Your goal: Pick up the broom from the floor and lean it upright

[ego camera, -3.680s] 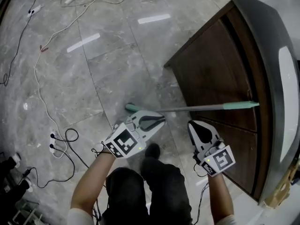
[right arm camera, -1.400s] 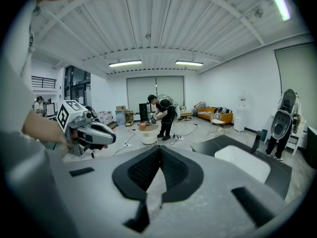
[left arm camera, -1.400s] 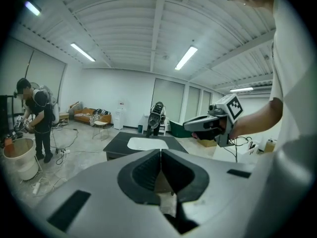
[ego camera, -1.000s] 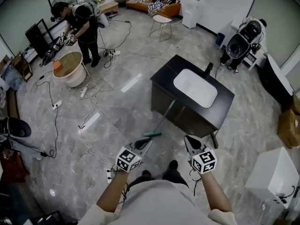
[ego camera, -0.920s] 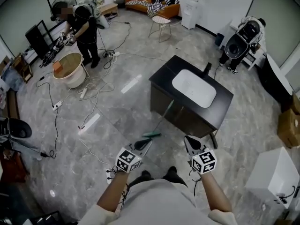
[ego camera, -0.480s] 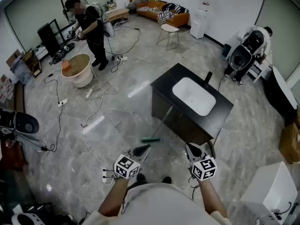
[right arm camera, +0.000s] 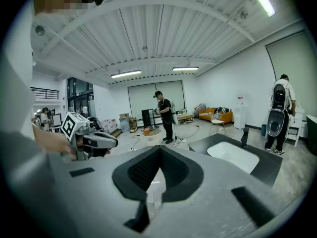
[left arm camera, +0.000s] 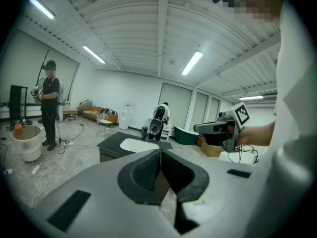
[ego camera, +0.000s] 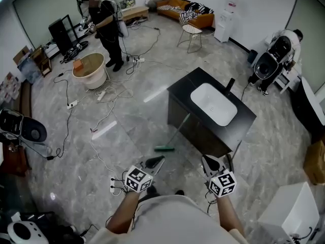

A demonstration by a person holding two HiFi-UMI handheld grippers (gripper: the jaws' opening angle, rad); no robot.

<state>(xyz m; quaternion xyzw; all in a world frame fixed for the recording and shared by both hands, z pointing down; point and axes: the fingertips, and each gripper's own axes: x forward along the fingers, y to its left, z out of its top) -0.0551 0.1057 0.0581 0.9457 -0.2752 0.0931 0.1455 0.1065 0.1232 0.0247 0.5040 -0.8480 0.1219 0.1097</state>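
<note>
Fingers (left arm camera: 141, 175) of your left gripper (left arm camera: 160, 151) meet tip to tip in the left gripper view, with nothing pinched between the dark pads. Past them you look across the black top of the sink cabinet (left arm camera: 111, 143) and its white basin (left arm camera: 138, 144). A person (left arm camera: 49, 103) stands at the far left beside a pale round tub (left arm camera: 27, 140). Your right gripper (left arm camera: 195, 128) is held out level at the right of that view.

In the right gripper view the fingers (right arm camera: 141, 172) are likewise pressed together at their tips and hold nothing. Your left gripper shows at the left edge, and the cabinet top with the basin and its dark tap (right arm camera: 244, 135) lies to the right.

From the head view, both grippers sit low in front of you, side by side and well apart from each other, their marker cubes (ego camera: 138, 179) facing up. Neither one touches the broom (ego camera: 175, 133). It stands propped against the near side of the sink cabinet. Its green head (ego camera: 164, 148) rests on the grey floor (ego camera: 137, 131), just ahead of your left gripper, and the handle slants up to the cabinet's dark side panel. White cables (ego camera: 109, 105) trail over the floor to your left, towards the tub and the standing person at the back of the room.
</note>
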